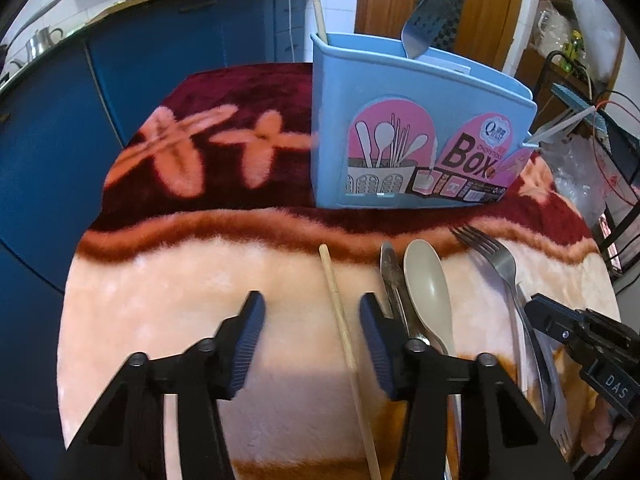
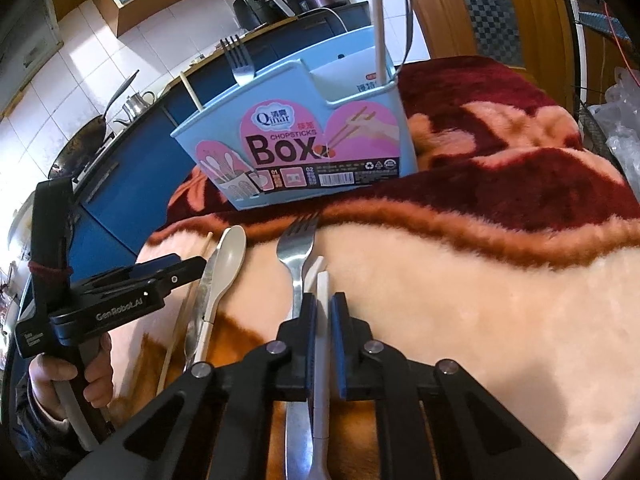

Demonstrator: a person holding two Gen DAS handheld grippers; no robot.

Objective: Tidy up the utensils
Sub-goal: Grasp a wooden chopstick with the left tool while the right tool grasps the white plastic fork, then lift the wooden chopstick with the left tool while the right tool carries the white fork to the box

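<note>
Straddling wooden chopstick (image 1: 347,344) – left gripper (image 1: 312,320) parted | right gripper (image 2: 323,312) pinching white handle (image 2: 322,344)

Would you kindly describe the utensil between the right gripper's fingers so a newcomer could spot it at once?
Start at the light-blue plastic chopsticks box standing on the plush pink-and-maroon blanket. In front of it lies a row of loose cutlery; the right gripper is closed on the slim white plastic handle. It lies just right of the steel fork and is the row's only white piece.
</note>
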